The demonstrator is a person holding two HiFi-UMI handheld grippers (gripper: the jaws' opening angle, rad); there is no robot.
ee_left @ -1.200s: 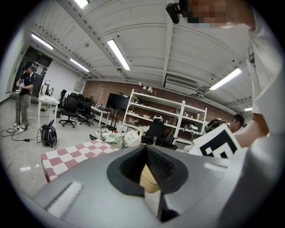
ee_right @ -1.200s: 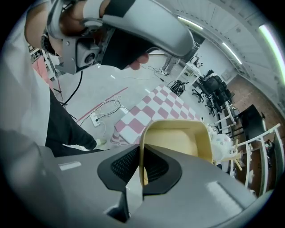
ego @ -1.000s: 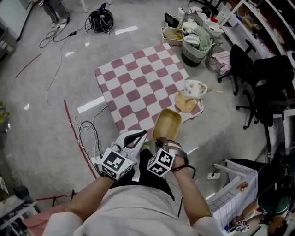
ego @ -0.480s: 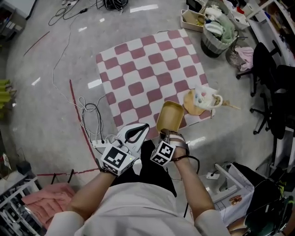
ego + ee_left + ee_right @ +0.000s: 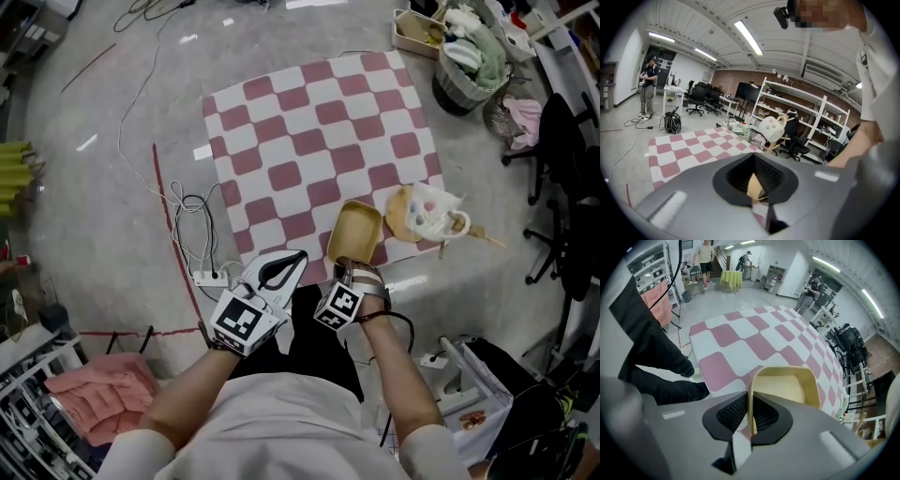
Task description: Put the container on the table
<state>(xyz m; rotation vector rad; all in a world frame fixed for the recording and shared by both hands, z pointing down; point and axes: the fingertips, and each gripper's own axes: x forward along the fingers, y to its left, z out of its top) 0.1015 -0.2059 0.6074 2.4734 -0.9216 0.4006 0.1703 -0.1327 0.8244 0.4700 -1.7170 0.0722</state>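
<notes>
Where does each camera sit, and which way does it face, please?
Head view: on the head, steeply down at the checkered table; forearms, torso, left gripper, right gripper.
Left gripper view: on the left gripper, level across the table toward shelves; arm, shirt.
Right gripper view: on the right gripper, down its jaws clamping the container; trouser leg.
All share the table.

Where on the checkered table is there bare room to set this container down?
Nearly the whole table is bare: everything left of the container and out to the far edge. The only crowding is the near right corner, where a mug and a tan mat lie close beside the container held in the right tongs.
</notes>
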